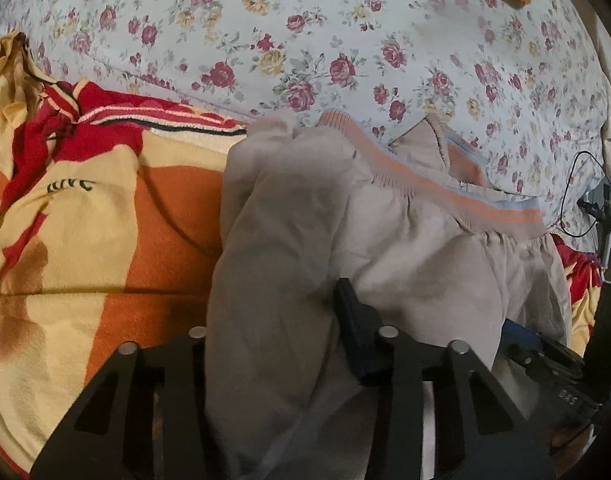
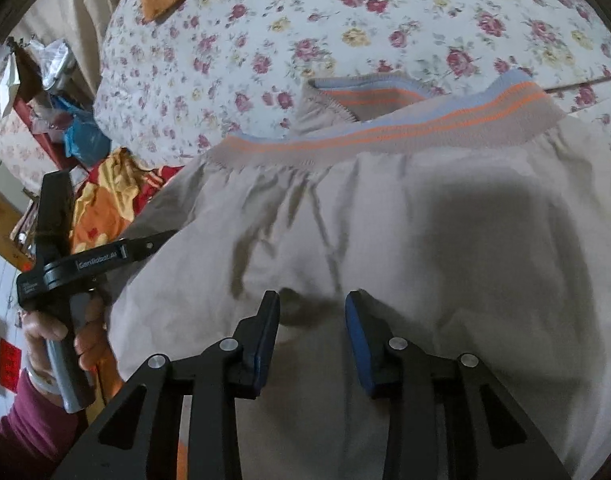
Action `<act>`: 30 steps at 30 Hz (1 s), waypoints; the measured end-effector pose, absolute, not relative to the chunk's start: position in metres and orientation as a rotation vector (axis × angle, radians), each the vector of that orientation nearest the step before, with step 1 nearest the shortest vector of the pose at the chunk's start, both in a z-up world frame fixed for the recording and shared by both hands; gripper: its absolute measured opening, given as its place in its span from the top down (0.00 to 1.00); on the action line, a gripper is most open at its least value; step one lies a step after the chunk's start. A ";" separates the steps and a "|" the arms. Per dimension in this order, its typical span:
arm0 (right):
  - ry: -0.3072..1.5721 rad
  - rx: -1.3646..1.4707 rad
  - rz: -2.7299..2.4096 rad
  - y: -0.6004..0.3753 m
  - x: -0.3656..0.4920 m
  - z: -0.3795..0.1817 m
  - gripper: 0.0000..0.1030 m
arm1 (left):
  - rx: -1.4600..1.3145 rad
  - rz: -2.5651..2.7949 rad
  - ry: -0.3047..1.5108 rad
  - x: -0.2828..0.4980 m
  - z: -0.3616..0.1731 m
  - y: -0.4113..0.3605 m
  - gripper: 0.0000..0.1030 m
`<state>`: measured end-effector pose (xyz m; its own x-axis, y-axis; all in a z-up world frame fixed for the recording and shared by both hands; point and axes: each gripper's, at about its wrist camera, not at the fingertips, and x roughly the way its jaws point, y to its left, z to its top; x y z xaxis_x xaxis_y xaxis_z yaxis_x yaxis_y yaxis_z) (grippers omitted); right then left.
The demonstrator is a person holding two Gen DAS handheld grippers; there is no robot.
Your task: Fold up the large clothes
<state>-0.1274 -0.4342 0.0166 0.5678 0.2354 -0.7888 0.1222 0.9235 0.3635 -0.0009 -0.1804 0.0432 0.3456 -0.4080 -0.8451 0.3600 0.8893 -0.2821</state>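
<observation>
A beige garment (image 1: 405,248) with a ribbed hem striped orange and pale blue (image 1: 457,200) lies spread on the bed. In the left wrist view my left gripper (image 1: 289,312) is shut on a thick fold of it: the right finger (image 1: 351,320) presses into the cloth, and the cloth covers the left finger. In the right wrist view the same garment (image 2: 425,220) fills the frame. My right gripper (image 2: 311,320) holds a bunch of it between its blue pads (image 2: 355,340), with creases running up from the tips toward the hem (image 2: 385,132).
A floral bedsheet (image 1: 305,40) covers the bed beyond the garment. An orange, yellow and red blanket (image 1: 85,220) lies to the left. At the left of the right wrist view, a person's hand (image 2: 45,332) grips the other gripper's handle, with a cluttered shelf (image 2: 45,92) behind.
</observation>
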 end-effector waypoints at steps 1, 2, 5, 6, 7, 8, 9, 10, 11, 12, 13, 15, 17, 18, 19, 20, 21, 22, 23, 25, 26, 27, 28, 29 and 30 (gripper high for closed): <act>0.970 0.421 0.077 -0.436 -0.127 0.014 0.65 | -0.051 -0.494 1.109 -0.001 0.044 -0.180 0.73; 0.967 0.437 0.080 -0.439 -0.128 0.014 0.65 | -0.053 -0.491 1.109 -0.001 0.045 -0.179 0.80; 0.990 0.470 0.079 -0.443 -0.130 0.019 0.65 | -0.066 -0.498 1.093 -0.008 0.063 -0.174 0.88; 0.986 0.469 0.074 -0.446 -0.134 0.024 0.63 | -0.058 -0.506 1.087 -0.011 0.070 -0.174 0.88; 0.981 0.468 0.066 -0.450 -0.138 0.027 0.59 | -0.048 -0.514 1.082 -0.015 0.079 -0.176 0.89; 0.980 0.468 0.057 -0.453 -0.142 0.029 0.57 | -0.047 -0.517 1.081 -0.017 0.084 -0.177 0.89; 0.984 0.474 0.043 -0.459 -0.147 0.032 0.57 | -0.047 -0.525 1.082 -0.020 0.093 -0.181 0.90; 0.982 0.486 0.034 -0.465 -0.151 0.034 0.57 | -0.046 -0.528 1.083 -0.023 0.100 -0.184 0.91; 0.970 0.510 0.023 -0.473 -0.157 0.037 0.57 | -0.044 -0.534 1.082 -0.026 0.109 -0.190 0.91; 0.963 0.528 0.015 -0.479 -0.162 0.039 0.57 | -0.041 -0.549 1.078 -0.031 0.121 -0.199 0.92; 0.959 0.553 0.002 -0.486 -0.167 0.041 0.57 | -0.038 -0.559 1.075 -0.033 0.127 -0.204 0.92; 0.936 0.605 -0.027 -0.503 -0.180 0.046 0.57 | -0.021 -0.594 1.065 -0.042 0.148 -0.226 0.93; 0.904 0.668 -0.031 -0.520 -0.192 0.049 0.57 | 0.003 -0.628 1.053 -0.057 0.167 -0.252 0.93; 0.900 0.710 -0.054 -0.534 -0.200 0.049 0.57 | 0.014 -0.644 1.047 -0.064 0.172 -0.262 0.93; 0.896 0.734 -0.074 -0.542 -0.206 0.050 0.56 | 0.026 -0.661 1.039 -0.072 0.177 -0.273 0.93; 0.881 0.764 -0.092 -0.553 -0.213 0.052 0.56 | 0.041 -0.681 1.029 -0.080 0.183 -0.288 0.94; 0.858 0.795 -0.111 -0.565 -0.221 0.054 0.55 | 0.056 -0.703 1.018 -0.090 0.188 -0.304 0.95; 0.839 0.816 -0.139 -0.576 -0.227 0.057 0.49 | 0.072 -0.719 1.011 -0.099 0.190 -0.321 0.96; 0.824 0.836 -0.172 -0.586 -0.234 0.058 0.43 | 0.079 -0.733 1.013 -0.106 0.188 -0.335 0.96; 0.806 0.893 -0.220 -0.607 -0.245 0.058 0.42 | 0.087 -0.769 1.041 -0.117 0.177 -0.364 0.96; 0.794 0.919 -0.227 -0.615 -0.248 0.057 0.42 | 0.090 -0.787 1.060 -0.124 0.168 -0.378 0.96; 0.785 0.948 -0.231 -0.622 -0.252 0.056 0.42 | 0.092 -0.799 1.075 -0.130 0.158 -0.389 0.96; 0.784 0.969 -0.235 -0.625 -0.252 0.053 0.42 | 0.097 -0.812 1.097 -0.136 0.143 -0.404 0.96; 0.787 0.989 -0.237 -0.628 -0.252 0.049 0.42 | 0.098 -0.814 1.112 -0.142 0.135 -0.412 0.96; 0.791 0.998 -0.235 -0.630 -0.251 0.046 0.42 | 0.095 -0.819 1.148 -0.145 0.118 -0.424 0.96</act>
<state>-0.2511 -0.6297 0.0460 0.7047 0.1678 -0.6894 0.5171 0.5439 0.6609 -0.1450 -0.4235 0.1177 0.1601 -0.5262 -0.8351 0.6183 0.7130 -0.3307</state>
